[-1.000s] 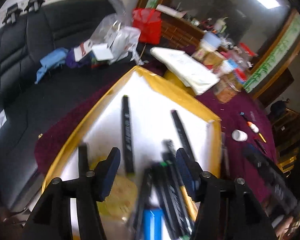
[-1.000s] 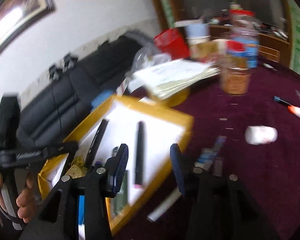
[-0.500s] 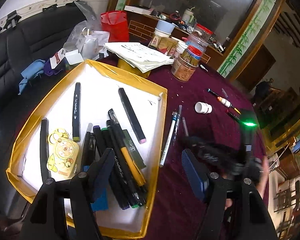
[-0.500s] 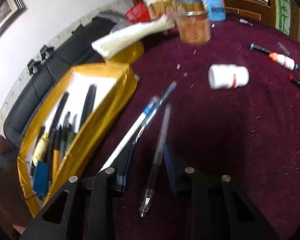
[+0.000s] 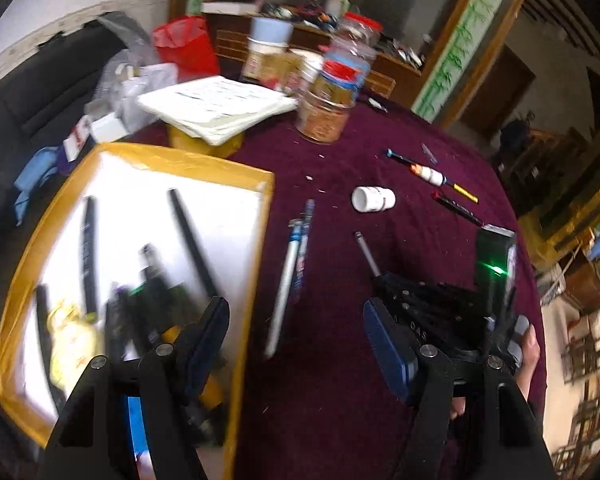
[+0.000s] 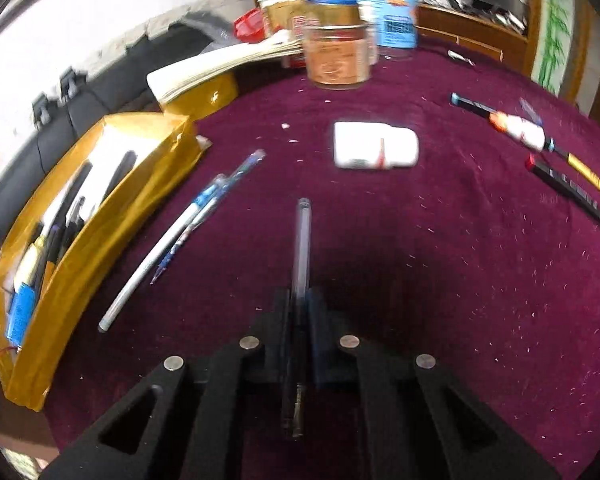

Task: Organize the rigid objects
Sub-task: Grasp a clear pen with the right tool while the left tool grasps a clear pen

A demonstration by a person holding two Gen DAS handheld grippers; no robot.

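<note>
My right gripper (image 6: 299,312) is shut on a clear pen (image 6: 302,240) that points forward over the maroon tablecloth; the pen also shows in the left wrist view (image 5: 367,254), sticking out of the right gripper. My left gripper (image 5: 296,328) is open and empty, above the right edge of the yellow-rimmed tray (image 5: 256,248). The tray (image 6: 80,240) holds several dark markers (image 5: 190,236), a yellow keychain (image 5: 70,336) and a blue item. Two pens (image 6: 188,224) lie side by side on the cloth beside the tray (image 5: 296,248).
A white bottle (image 6: 374,146) lies on its side mid-table. A red-capped marker (image 6: 568,190) and a white-and-orange pen (image 6: 520,130) lie at the right. Jars (image 6: 338,48) and a paper stack (image 5: 216,106) stand at the back. A black sofa (image 5: 16,92) is behind the tray.
My right gripper has closed on the clear pen that lay on the cloth. My left gripper has shifted right, from over the tray to its right edge, still open.
</note>
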